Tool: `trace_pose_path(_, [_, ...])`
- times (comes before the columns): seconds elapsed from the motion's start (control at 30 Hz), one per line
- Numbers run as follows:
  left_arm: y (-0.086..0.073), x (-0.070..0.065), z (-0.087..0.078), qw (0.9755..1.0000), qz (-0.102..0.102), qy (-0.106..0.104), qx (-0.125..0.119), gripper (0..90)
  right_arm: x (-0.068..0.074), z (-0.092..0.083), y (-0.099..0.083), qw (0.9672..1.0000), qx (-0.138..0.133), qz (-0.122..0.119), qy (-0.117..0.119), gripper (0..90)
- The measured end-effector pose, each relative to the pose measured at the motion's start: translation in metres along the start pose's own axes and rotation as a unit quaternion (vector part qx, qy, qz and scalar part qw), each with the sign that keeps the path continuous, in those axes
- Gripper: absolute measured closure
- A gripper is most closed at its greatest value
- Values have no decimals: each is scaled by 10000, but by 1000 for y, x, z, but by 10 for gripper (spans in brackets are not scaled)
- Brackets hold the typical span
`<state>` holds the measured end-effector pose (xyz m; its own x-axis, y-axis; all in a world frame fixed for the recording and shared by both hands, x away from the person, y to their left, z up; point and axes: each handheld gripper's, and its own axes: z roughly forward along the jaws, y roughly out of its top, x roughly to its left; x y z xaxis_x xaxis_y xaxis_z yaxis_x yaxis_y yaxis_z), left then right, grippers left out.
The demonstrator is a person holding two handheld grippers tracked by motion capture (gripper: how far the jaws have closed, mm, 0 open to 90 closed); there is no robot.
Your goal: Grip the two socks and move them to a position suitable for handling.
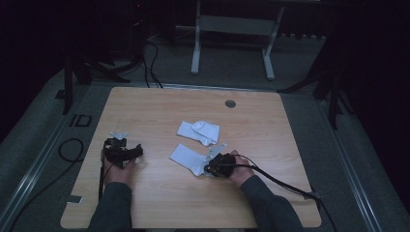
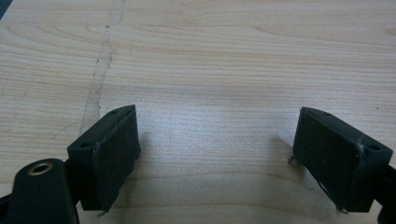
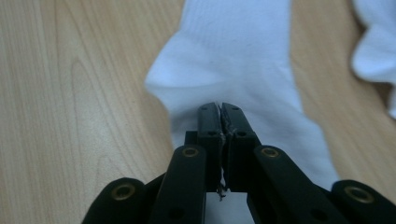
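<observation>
So here's where I'm at: my right gripper (image 1: 209,168) sits on the near sock (image 1: 189,158), at the end of it closest to me, a bit right of the table's (image 1: 145,203) middle. From the right gripper view the jaws are pressed together, pads basically touching, with that white sock (image 3: 243,70) spreading out ahead of and under them. I honestly can't tell whether there's a pinch of fabric caught between the pads or whether they're just clenched on top of it; the tips sit right over the cloth, and there's a little frayed bit along the seam between the pads. The sock lies flat on the wood, running away from the gripper toward the table's far left. The second sock (image 1: 199,131) is folded over on itself just beyond the first one, close to it but not touching as far as I can see; its edge (image 3: 373,56) peeks in at the upper right of the right gripper view. My left gripper (image 1: 126,152) is well apart from both socks, over on the left side of the table, hand resting low on the wood. In the left gripper view its jaws are spread wide with nothing but bare tabletop (image 2: 210,70) between them, plus a faint scratch line (image 2: 100,74) in the wood off to the left. There's a small round grommet (image 1: 230,103) near the far edge of the table.
</observation>
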<state>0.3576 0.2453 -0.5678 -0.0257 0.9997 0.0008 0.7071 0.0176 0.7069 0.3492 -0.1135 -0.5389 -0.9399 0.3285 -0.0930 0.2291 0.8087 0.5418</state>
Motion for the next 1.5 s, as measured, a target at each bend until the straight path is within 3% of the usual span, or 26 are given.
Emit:
trace_pose_path(0.1, [0,0,0,10000,3,1,0,146,-5,-11,-2,9998,-143,124,-102,866])
trace_pose_path(0.13, [0,0,0,10000,3,1,0,146,-5,-11,-2,9998,-143,124,-102,866])
trace_pose_path(0.17, [0,0,0,10000,2,0,1,146,-10,-19,-8,9994,-10,130,-319,867])
trace_pose_path(0.33, [0,0,0,10000,2,1,0,146,-24,-30,-20,9979,-18,359,-536,874])
trace_pose_path(0.6, [0,0,0,10000,-1,2,-6,146,-48,-30,-9,9953,-177,553,-770,894])
trace_pose_path(0.9, [0,-1,0,10000,-1,-2,3,146,-69,-7,25,9930,-223,598,-995,882])
trace_pose_path(0.93, [0,-1,0,10000,-2,-5,1,146,-78,4,35,9915,-217,706,-1073,883])
trace_pose_path(1.13, [1,-1,1,10000,12,-11,2,146,-85,23,50,9919,-73,644,-1094,874])
trace_pose_path(1.3, [1,-1,1,10000,16,-10,3,146,-100,27,59,9881,-260,965,-1172,773])
trace_pose_path(1.5, [1,-1,1,10000,26,-18,4,146,-104,34,73,9890,-210,905,-1152,618])
